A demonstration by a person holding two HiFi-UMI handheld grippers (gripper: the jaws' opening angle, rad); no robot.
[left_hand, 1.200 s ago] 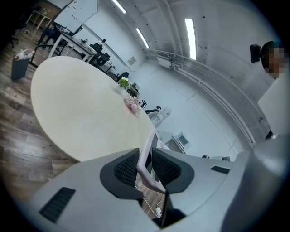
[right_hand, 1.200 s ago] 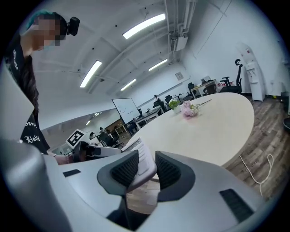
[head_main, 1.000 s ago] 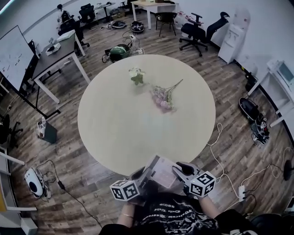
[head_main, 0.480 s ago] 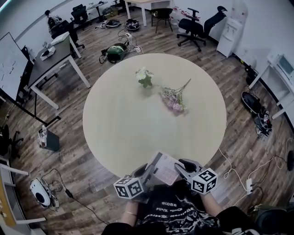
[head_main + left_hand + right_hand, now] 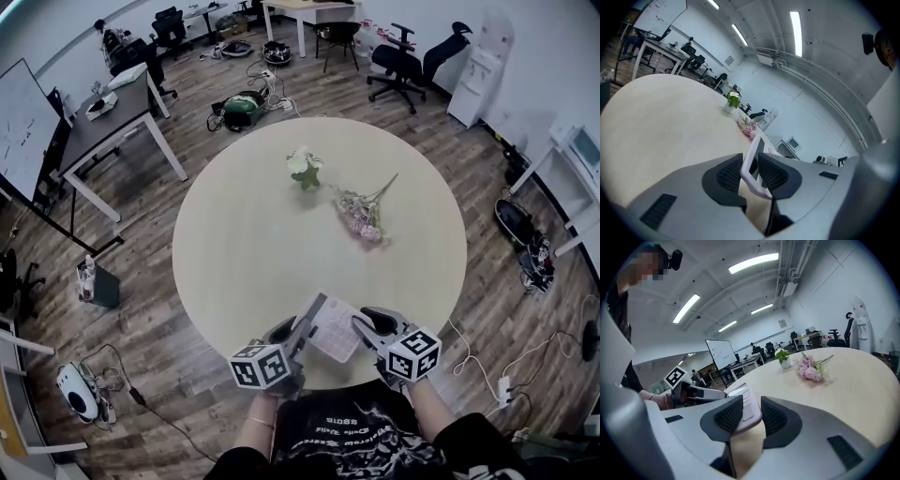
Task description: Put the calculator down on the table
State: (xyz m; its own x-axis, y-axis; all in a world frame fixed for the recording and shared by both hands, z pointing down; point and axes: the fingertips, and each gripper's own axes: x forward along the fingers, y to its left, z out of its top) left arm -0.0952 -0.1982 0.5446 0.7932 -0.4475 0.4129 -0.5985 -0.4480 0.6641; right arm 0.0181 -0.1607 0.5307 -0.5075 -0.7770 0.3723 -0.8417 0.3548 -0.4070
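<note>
A pale calculator hangs tilted just above the near edge of the round beige table, held from both sides. My left gripper grips its left edge; its jaws are opening slightly, with the calculator's white rim still between the pads. My right gripper is shut on the right edge, the keypad end pinched between the ribbed pads. In the right gripper view the left gripper shows across the calculator.
A small vase of white flowers and a pink bouquet lie on the table's far half. Around the table are wood floor, cables, desks and office chairs.
Both grippers have carried the calculator forward, from in front of the table's near edge to over it. The grip looks the same.
</note>
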